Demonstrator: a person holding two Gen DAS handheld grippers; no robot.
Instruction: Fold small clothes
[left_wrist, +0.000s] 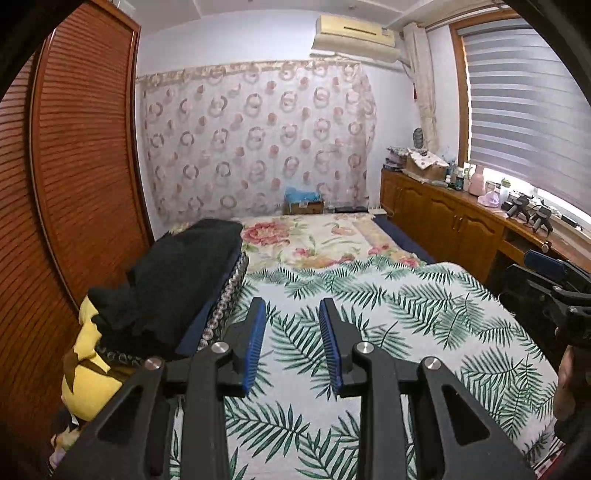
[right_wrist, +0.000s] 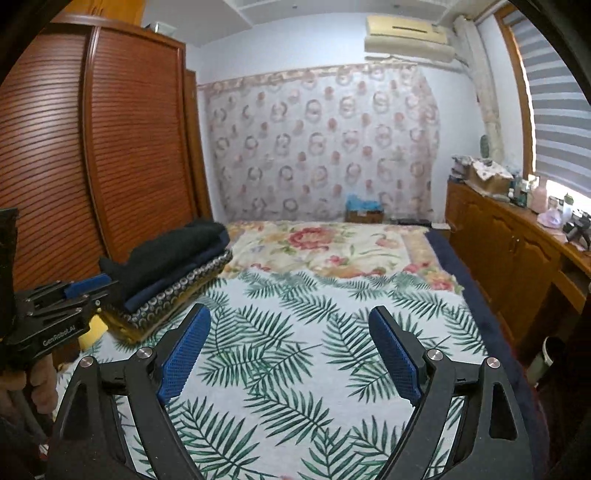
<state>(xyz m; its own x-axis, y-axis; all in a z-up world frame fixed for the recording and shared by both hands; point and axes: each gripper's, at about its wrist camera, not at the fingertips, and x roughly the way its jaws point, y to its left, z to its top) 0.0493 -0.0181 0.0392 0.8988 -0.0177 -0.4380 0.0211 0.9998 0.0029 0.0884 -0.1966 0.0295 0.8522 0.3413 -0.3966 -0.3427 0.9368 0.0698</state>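
Both grippers hang over the bed (right_wrist: 295, 369) with nothing in them. The left gripper (left_wrist: 292, 343) has its fingers (left_wrist: 255, 343) narrow, a slim gap between the blue pads and only the palm-leaf sheet (left_wrist: 406, 314) showing through it. The right gripper (right_wrist: 290, 354) has its fingers (right_wrist: 184, 354) wide and, by the look of them, not quite done spreading; no cloth lies between them either. The small clothes sit as a folded stack (right_wrist: 173, 269) at the bed's left edge, against the slatted wardrobe (right_wrist: 110, 147): a black garment (left_wrist: 177, 273) on top, a navy layer and a ring-patterned piece beneath, with something yellow (left_wrist: 88, 369) at the near end. Stacking them at the edge probably keeps the middle of the bed free as a folding area. No unfolded garment shows on the leaf sheet or on the floral blanket (right_wrist: 325, 247) beyond it, so I would judge this a pause between pieces, or the end of the pile; which, I cannot tell.
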